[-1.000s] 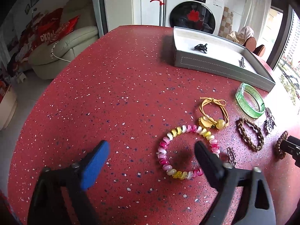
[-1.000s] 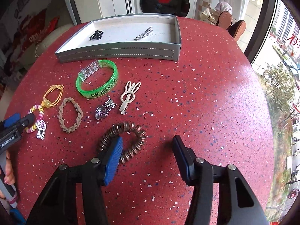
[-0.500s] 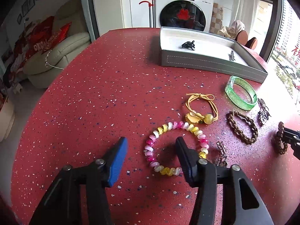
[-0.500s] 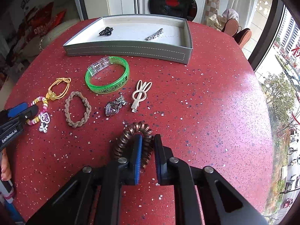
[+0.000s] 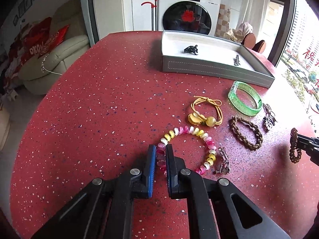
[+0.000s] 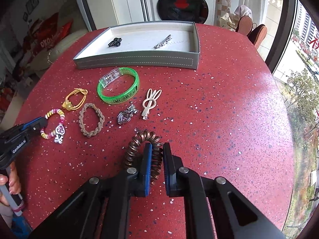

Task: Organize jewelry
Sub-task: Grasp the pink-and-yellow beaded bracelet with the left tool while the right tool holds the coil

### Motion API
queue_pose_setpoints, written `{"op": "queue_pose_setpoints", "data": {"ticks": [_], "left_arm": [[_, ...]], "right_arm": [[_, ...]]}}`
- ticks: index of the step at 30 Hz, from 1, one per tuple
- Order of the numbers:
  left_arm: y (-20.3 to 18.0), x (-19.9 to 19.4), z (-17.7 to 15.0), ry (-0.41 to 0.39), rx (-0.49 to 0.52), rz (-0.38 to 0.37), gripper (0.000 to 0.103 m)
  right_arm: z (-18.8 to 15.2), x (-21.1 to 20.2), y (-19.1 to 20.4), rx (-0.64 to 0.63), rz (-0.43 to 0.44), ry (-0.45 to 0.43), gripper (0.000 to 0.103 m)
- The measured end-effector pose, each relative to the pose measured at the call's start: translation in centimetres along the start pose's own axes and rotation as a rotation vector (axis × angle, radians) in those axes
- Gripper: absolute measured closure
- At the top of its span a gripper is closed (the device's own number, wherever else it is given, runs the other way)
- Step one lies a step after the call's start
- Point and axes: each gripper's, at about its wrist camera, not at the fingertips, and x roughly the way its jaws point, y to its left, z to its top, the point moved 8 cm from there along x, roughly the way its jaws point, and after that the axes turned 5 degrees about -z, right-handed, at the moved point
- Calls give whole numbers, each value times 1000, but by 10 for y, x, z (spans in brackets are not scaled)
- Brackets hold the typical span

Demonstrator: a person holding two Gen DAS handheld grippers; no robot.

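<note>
Both tools have narrowed since a second ago. Only the right view shows the cream hair clip [image 6: 150, 102] and "GenRobot.AI" on the left tool [image 6: 42, 123], whose jaws are closing onto the beaded spiral bracelet [image 5: 187, 145]. Right tool [image 6: 156, 153] clamps the brown coil hair tie [image 6: 142, 139] mid-table [image 6: 229, 119].

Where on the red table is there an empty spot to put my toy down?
Two bare patches: the red table right of the rabbit-shaped clip, out to the window-side edge, and the stretch left of the grey tray, toward the sofa side. It is crowded in front of the tray, from the green bangle to the beaded bracelet.
</note>
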Motion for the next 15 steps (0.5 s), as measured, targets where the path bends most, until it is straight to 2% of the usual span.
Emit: {"op": "queue_pose_setpoints", "data": {"ticks": [7, 15], "left_arm": [[-2, -11, 6, -21, -8, -26, 75], [-3, -15, 7, -27, -3, -12, 75]], "right_arm": [[3, -12, 0, 24, 44, -18, 91], [4, -19, 2, 36, 68, -25, 91]]}}
